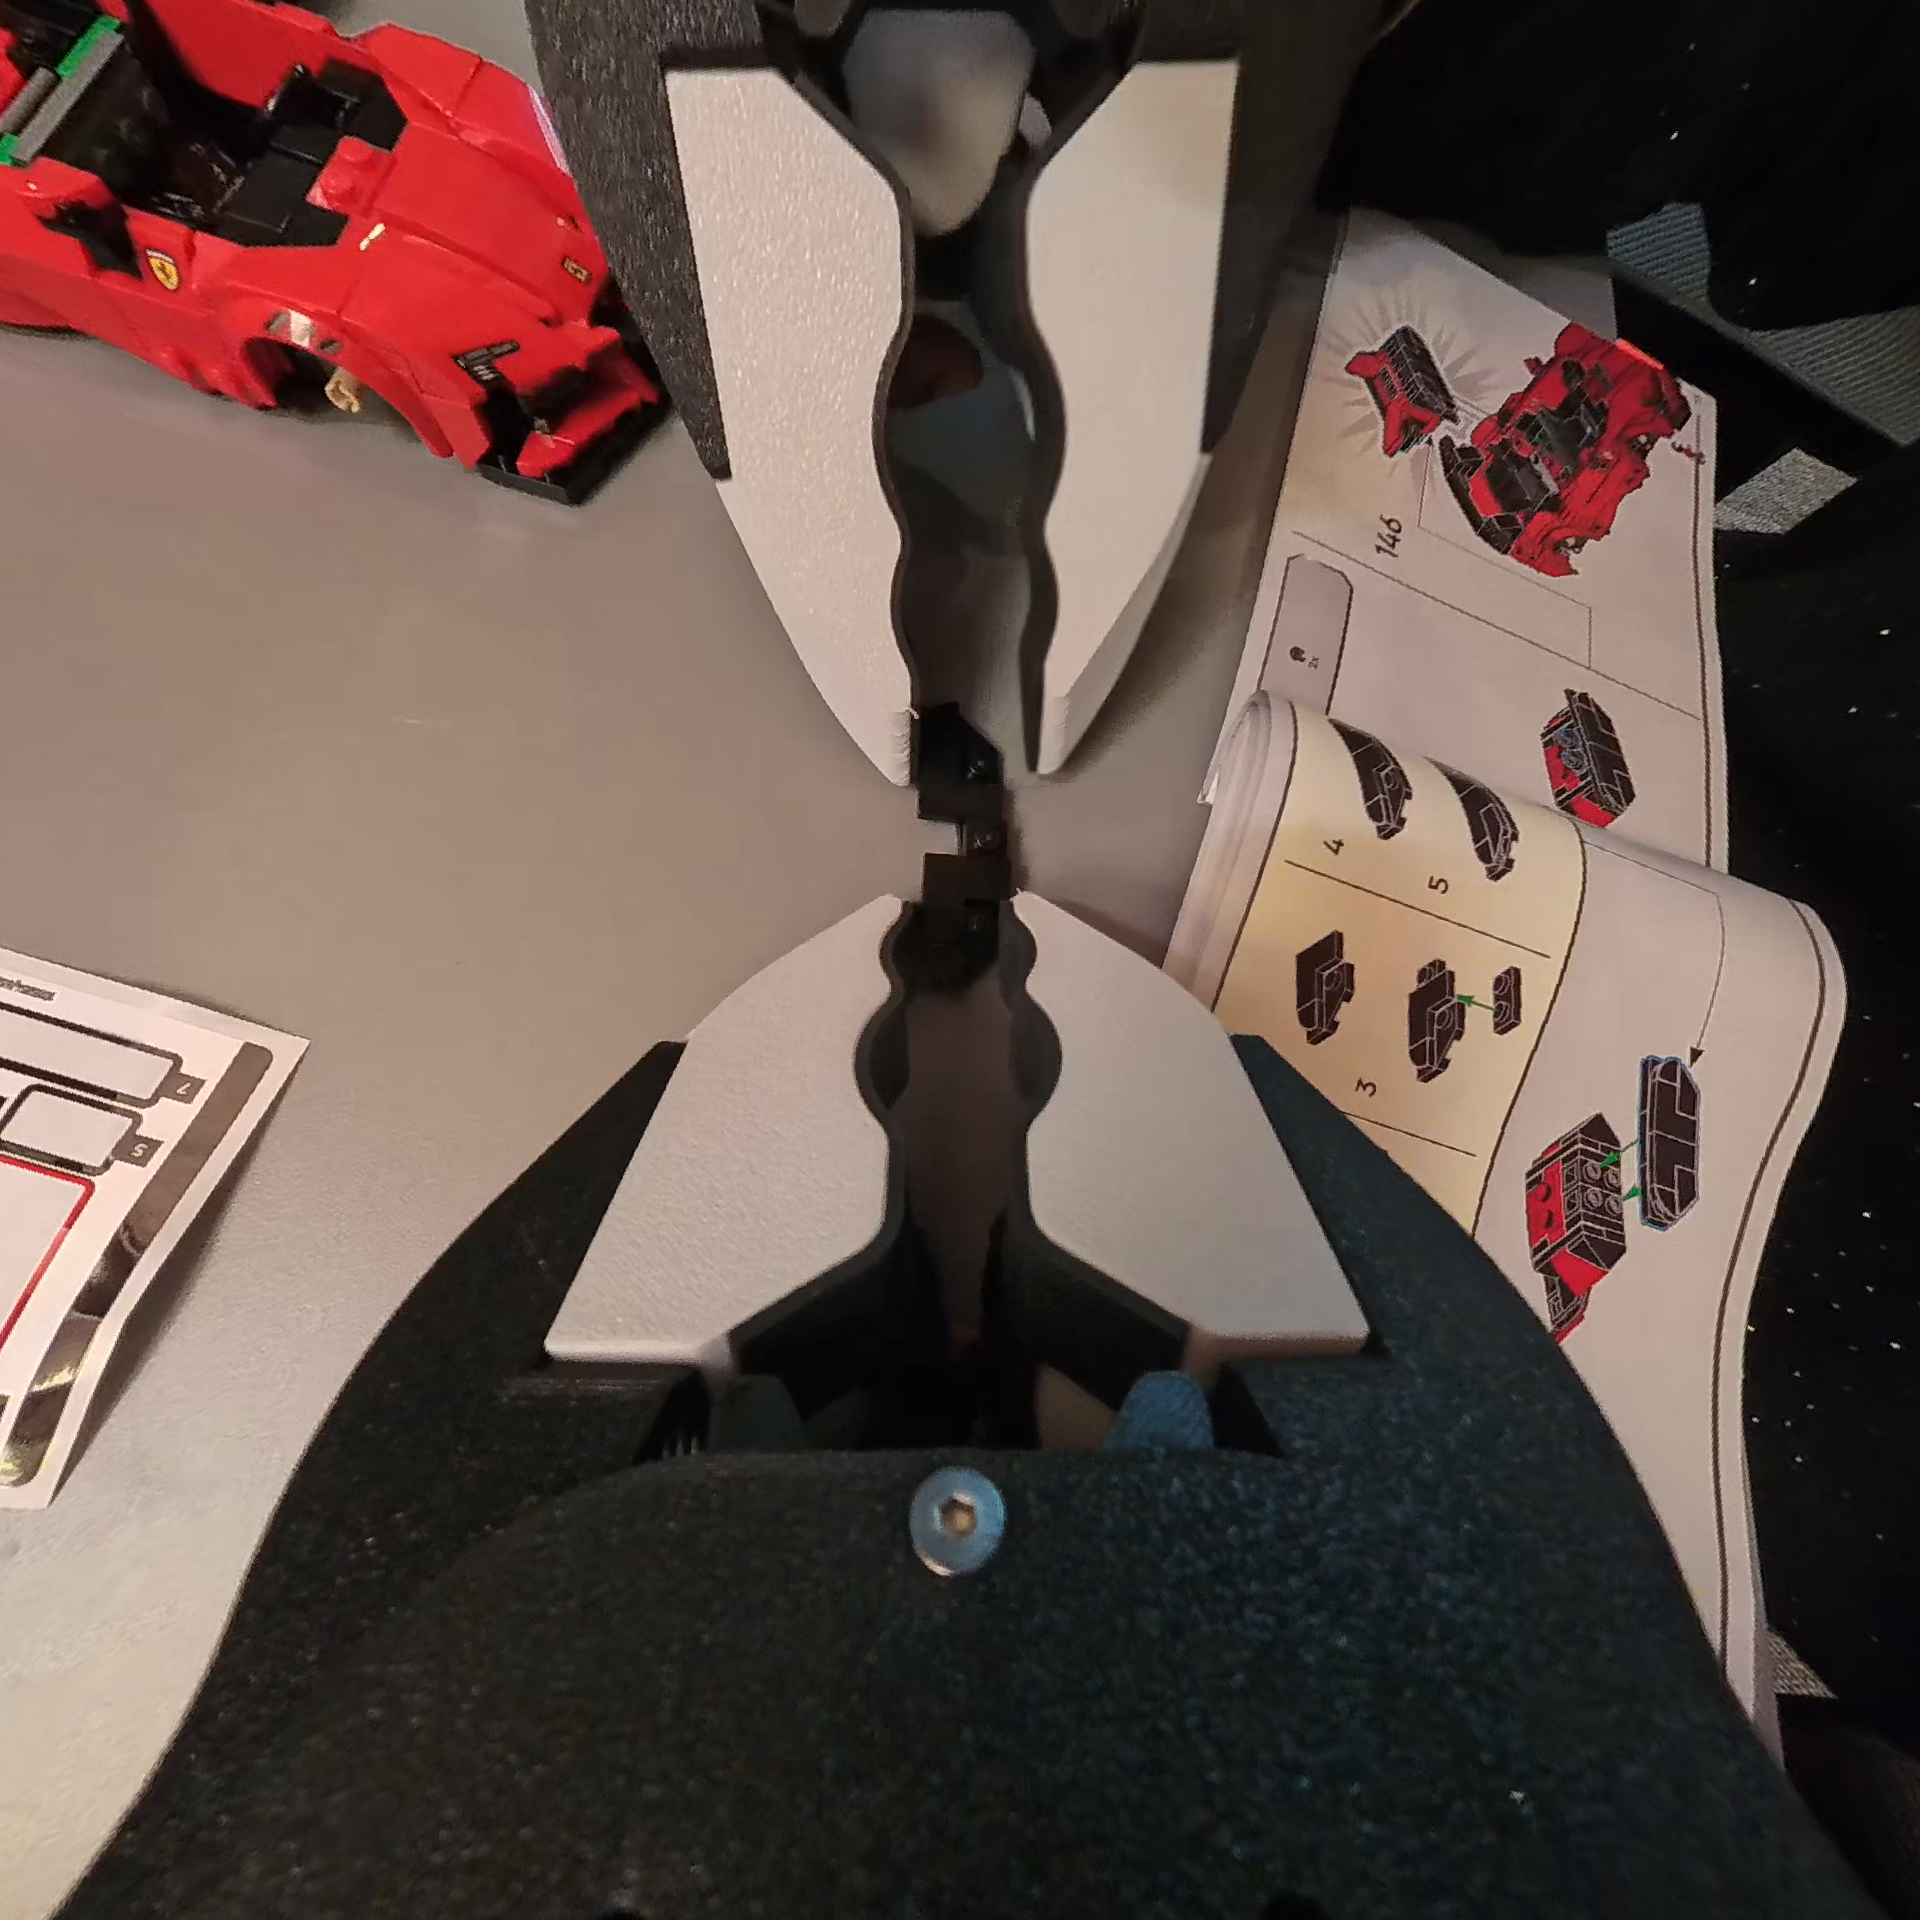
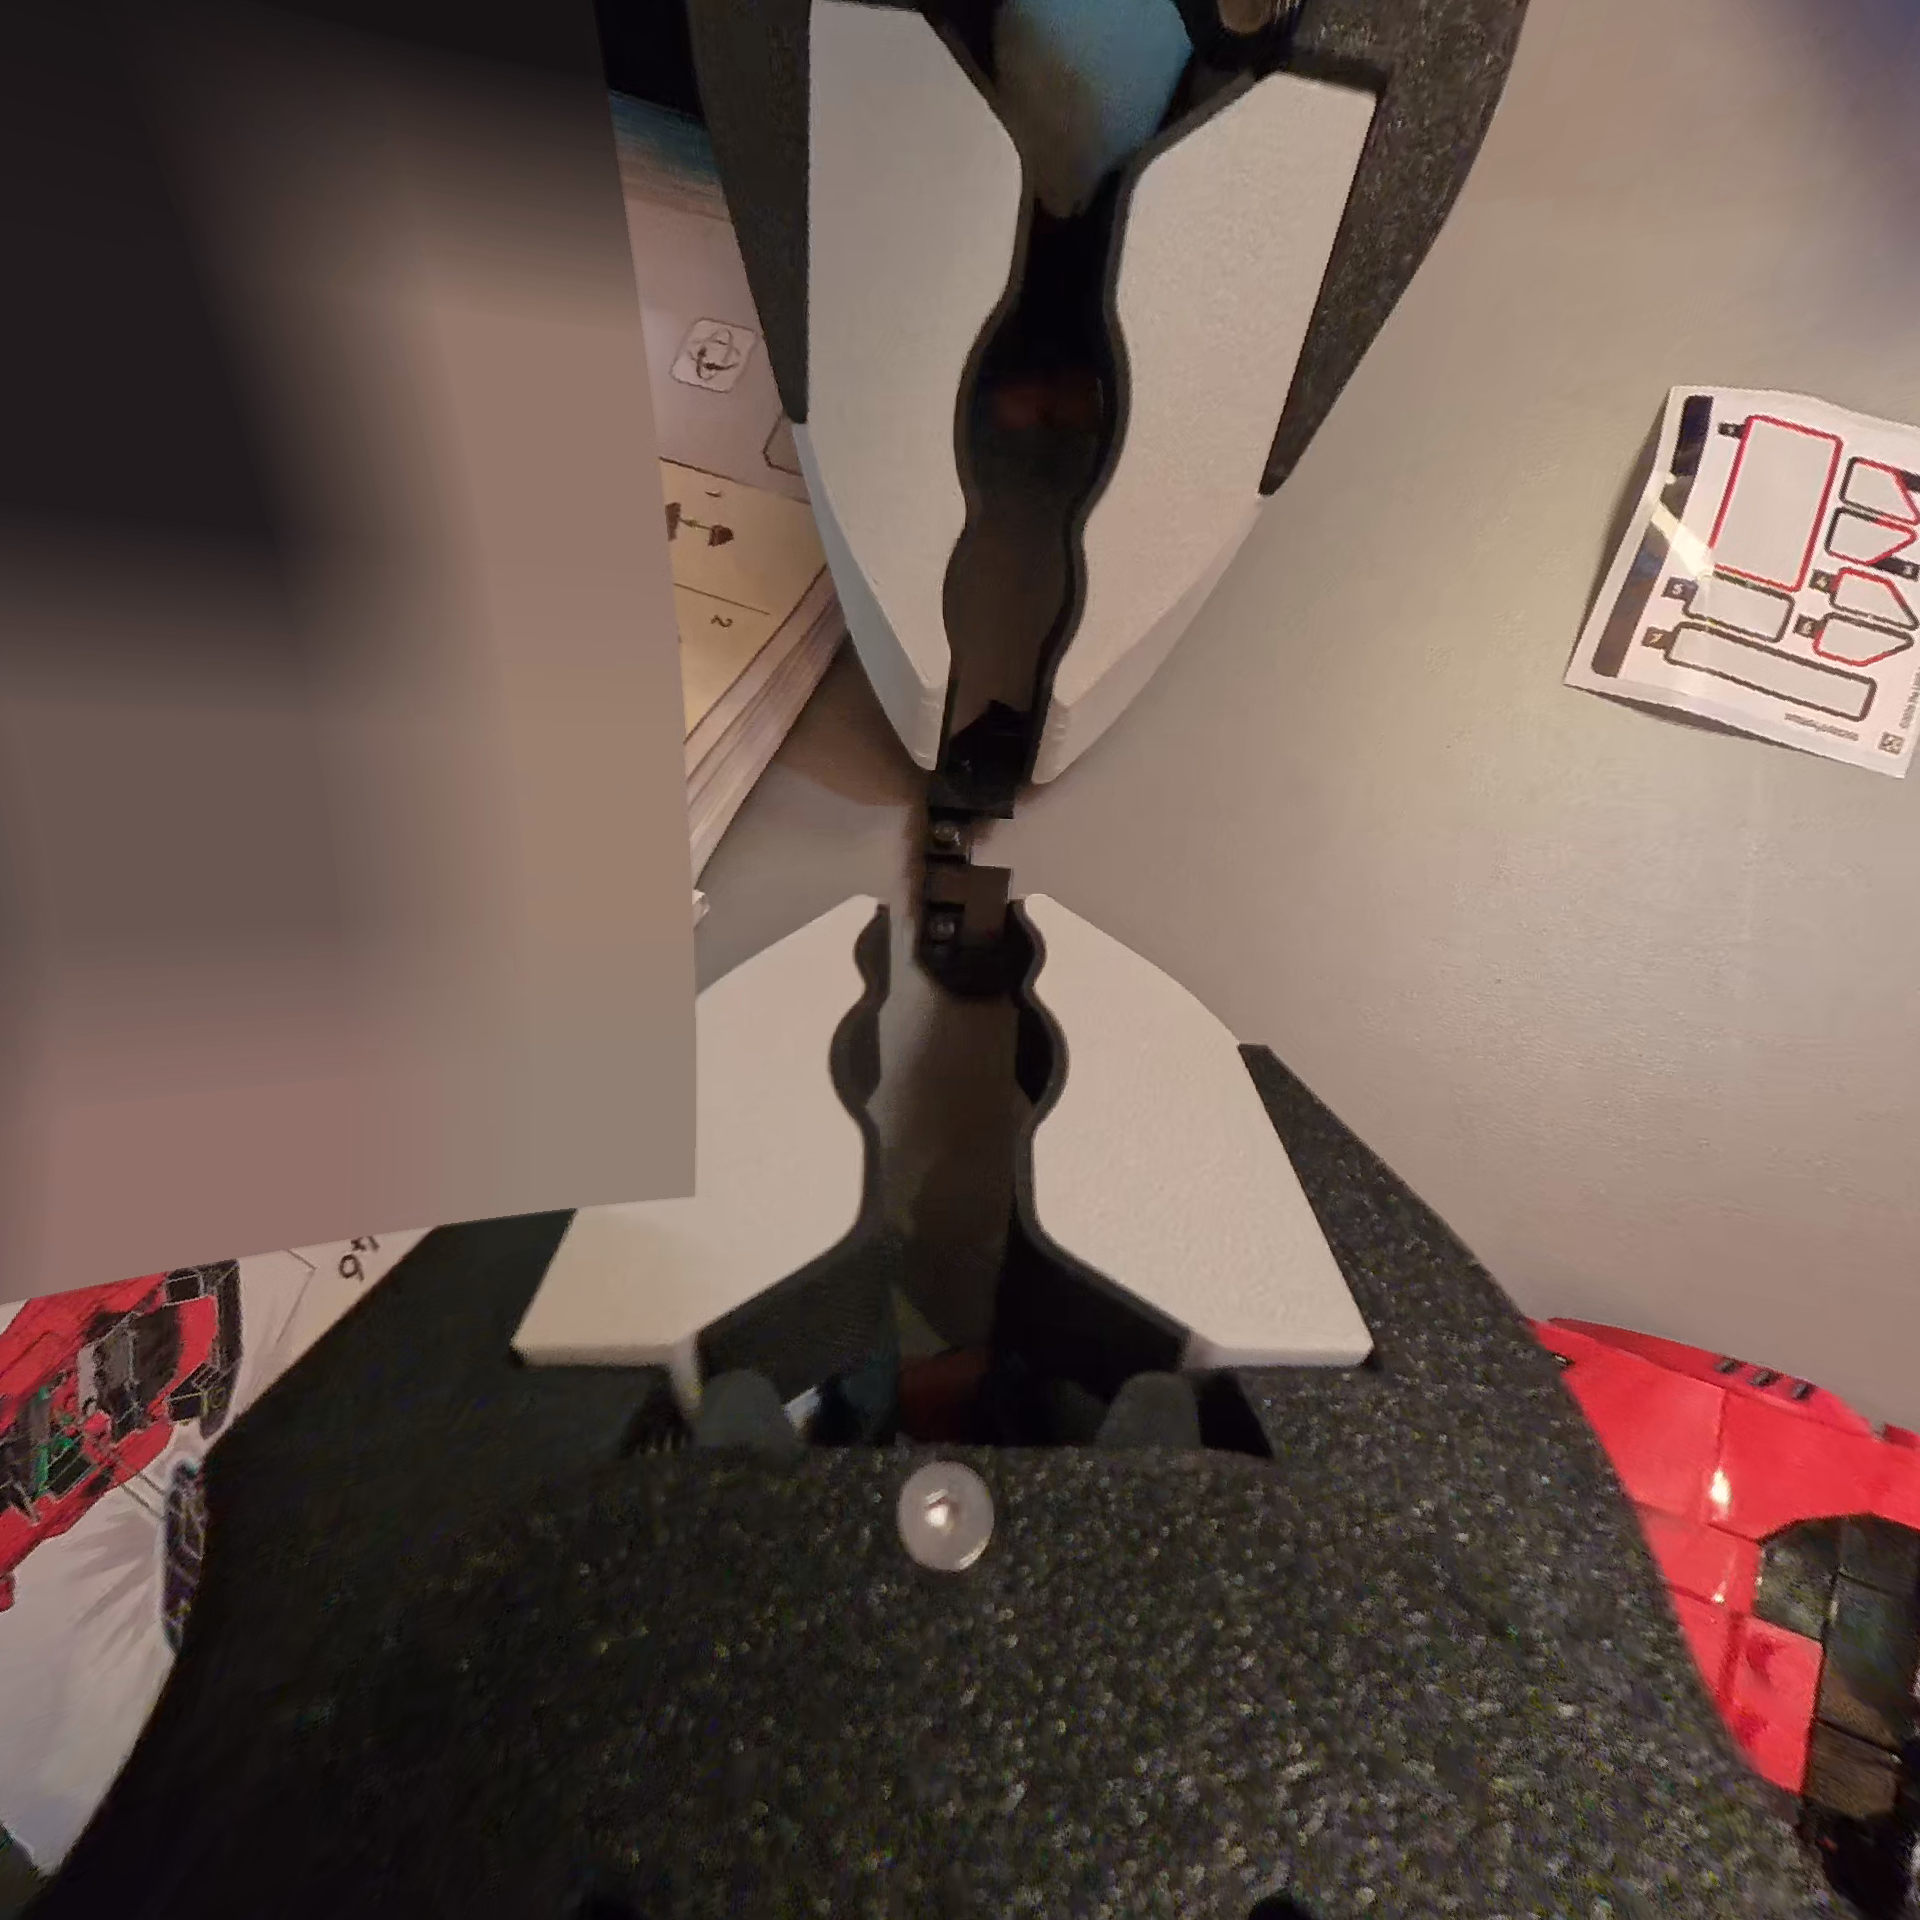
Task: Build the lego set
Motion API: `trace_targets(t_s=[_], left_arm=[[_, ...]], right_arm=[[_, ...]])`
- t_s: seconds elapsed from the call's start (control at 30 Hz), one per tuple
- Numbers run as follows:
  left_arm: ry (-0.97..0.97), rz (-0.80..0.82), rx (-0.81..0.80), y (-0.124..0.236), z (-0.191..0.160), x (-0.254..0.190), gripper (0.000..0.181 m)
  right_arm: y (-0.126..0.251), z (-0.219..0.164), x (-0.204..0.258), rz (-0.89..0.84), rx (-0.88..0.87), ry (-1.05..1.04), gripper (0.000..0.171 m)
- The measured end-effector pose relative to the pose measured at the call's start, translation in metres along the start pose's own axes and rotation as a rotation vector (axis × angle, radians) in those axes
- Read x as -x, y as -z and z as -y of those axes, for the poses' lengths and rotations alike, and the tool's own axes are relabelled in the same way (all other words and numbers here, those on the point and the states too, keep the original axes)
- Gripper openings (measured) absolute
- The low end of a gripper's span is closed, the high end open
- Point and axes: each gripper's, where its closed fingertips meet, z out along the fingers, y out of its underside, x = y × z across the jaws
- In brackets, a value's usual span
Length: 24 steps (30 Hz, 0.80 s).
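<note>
Facing each other tip to tip above the grey table (image 1: 416, 675), the two hand-held grippers meet at a cluster of small black bricks. The left gripper (image 1: 961, 914) has smooth white finger plates with wavy black inner edges, mounted on a black, grainy, speckled body with one silver screw. Its fingers are drawn almost together and pinch a small black lego piece (image 1: 961, 888) at the very tips. The right gripper (image 1: 966, 753), of the same make, enters from the far side; it is likewise nearly closed on a second black lego piece (image 1: 951, 743). The two pieces touch or nearly touch end to end between the opposed tips; whether they are joined cannot be told.

In the right wrist view the arrangement is mirrored: the right gripper (image 2: 961, 935) clamps its black piece (image 2: 956, 904), and the left gripper (image 2: 987, 758) holds the other directly opposite.

Relative to the gripped pieces, in the left wrist view: the red lego car (image 1: 291, 229), glossy, angular, with black inserts, sits on the table to the far left. The instruction booklet (image 1: 1507, 935), open with curled matt paper pages, lies to the right at the table's edge. A glossy sticker sheet (image 1: 104, 1195) lies flat to the near left.
</note>
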Motion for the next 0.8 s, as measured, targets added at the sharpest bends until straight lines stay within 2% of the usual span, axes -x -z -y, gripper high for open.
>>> trace_targets(t_s=[0.2,0.3,0.57,0.8], left_arm=[[-0.001,-0.001,0.000,0.000,0.000,0.000,0.015],[-0.008,-0.004,0.000,0.000,0.000,-0.001,0.015],[0.005,0.008,0.003,0.007,-0.004,0.004,0.015],[0.028,-0.023,-0.096,0.013,0.010,0.001,0.014]], right_arm=[[-0.001,-0.002,-0.001,-0.006,0.013,0.002,0.021],[-0.001,-0.002,-0.002,-0.019,0.021,0.018,0.016],[0.006,-0.006,-0.003,-0.021,0.026,0.013,0.020],[0.012,0.018,-0.003,-0.032,-0.110,0.016,0.018]])
